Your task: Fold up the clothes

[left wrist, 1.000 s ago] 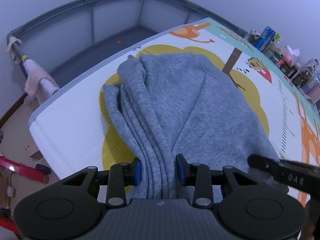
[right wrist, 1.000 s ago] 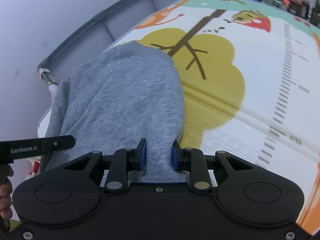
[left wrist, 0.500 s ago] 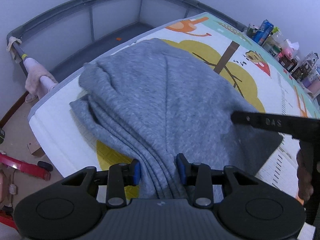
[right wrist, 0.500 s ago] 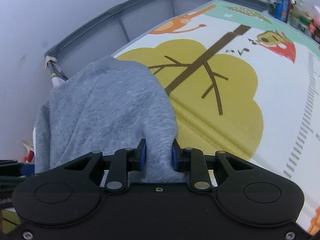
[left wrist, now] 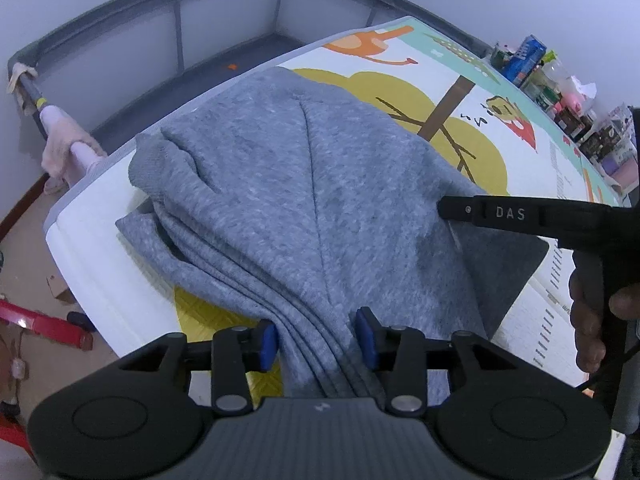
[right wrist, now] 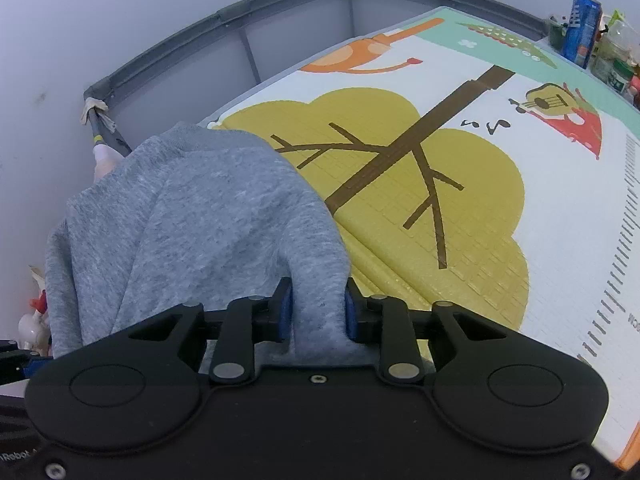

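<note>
Item: grey fleece knit sweatshirt (left wrist: 304,208) — draped over the printed foam play mat (right wrist: 460,216), bunched in your left tool (left wrist: 316,338) and right tool (right wrist: 316,314), both clenched. Risk: uneven pulling skews the fold — layers slip.

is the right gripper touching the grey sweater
Touching. The right wrist view shows the right gripper shut on a bunch of the grey sweater, cloth pressed against both blue pads.
</note>
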{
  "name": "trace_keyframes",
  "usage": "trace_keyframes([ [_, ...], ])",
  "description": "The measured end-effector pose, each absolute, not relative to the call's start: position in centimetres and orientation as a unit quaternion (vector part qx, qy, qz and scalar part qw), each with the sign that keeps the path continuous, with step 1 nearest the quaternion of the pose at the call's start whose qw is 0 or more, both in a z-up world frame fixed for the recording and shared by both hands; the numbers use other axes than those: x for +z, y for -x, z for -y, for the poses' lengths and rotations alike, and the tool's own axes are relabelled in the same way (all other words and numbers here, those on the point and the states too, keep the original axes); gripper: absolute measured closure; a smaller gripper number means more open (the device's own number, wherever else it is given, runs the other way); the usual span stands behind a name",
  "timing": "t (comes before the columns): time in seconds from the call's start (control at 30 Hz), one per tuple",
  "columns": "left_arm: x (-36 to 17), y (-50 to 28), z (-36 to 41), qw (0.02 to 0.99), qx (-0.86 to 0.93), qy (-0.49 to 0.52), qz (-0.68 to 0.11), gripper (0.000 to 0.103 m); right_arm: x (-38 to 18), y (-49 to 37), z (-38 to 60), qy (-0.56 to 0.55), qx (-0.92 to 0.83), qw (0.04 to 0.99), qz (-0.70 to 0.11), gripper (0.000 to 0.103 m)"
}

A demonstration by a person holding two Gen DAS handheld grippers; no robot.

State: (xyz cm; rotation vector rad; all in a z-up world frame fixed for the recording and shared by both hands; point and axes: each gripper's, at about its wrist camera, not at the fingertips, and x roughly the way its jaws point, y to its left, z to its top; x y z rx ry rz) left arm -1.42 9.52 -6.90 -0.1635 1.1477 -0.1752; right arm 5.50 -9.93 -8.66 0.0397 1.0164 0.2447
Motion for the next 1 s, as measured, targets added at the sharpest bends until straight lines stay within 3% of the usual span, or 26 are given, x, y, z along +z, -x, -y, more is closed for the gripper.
trace_keyframes([
  [0.47, -4.7, 2.7, -9.7, 0.839, -0.079, 0.040, -0.537, 0.046, -4.0, -1.7, 11.4, -0.039, 0.102, 0.878, -0.466, 0.052],
  [0.73, -5.0, 3.6, -10.1, 0.845, -0.063, 0.008, -0.531, 0.042, -3.2, 2.8, 9.8, -0.042, 0.147, 0.867, -0.475, 0.051],
  [0.83, -5.2, 3.8, -10.3, 0.846, -0.055, -0.001, -0.530, 0.040, -4.0, 4.2, 8.7, -0.044, 0.169, 0.855, -0.489, 0.058],
  [0.9, -5.5, 4.0, -10.5, 0.847, -0.050, -0.006, -0.529, 0.038, -4.7, 4.8, 8.0, -0.048, 0.181, 0.845, -0.500, 0.072],
  [1.0, -6.3, 4.2, -11.1, 0.846, -0.042, 0.002, -0.532, 0.035, -6.1, 5.4, 7.3, -0.050, 0.185, 0.834, -0.517, 0.077],
])
